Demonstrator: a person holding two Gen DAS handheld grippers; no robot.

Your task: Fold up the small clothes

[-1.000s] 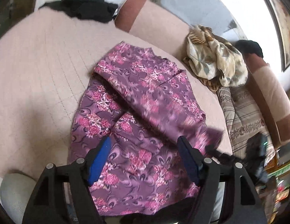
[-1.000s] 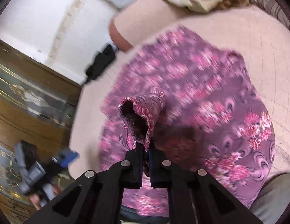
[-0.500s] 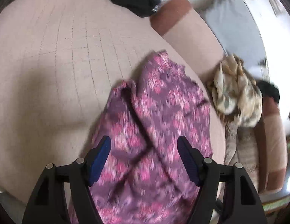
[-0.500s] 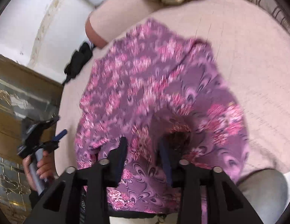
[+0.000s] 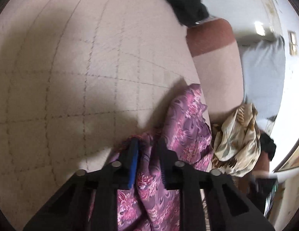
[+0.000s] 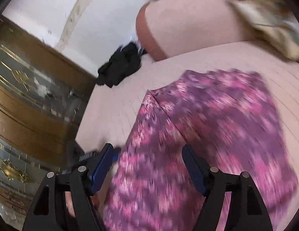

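A purple garment with pink flowers (image 6: 217,127) lies on a beige quilted bed (image 6: 114,107), blurred by motion. My right gripper (image 6: 147,154) is open and empty above its near left part. In the left wrist view, my left gripper (image 5: 147,144) has its jaws nearly closed on the garment's left edge (image 5: 147,173), with a fold of the cloth (image 5: 190,123) running forward from the fingers. The bed cover (image 5: 72,77) fills the left of that view.
A black garment (image 6: 120,67) lies at the bed's far corner, also in the left wrist view (image 5: 186,2). A beige and brown bolster (image 5: 215,57) and a cream patterned cloth (image 5: 238,138) sit to the right. A wooden cabinet (image 6: 34,96) stands left of the bed.
My right gripper has let go of the garment's sleeve and opened wide. My left gripper has dropped to the garment's left edge and closed on it.
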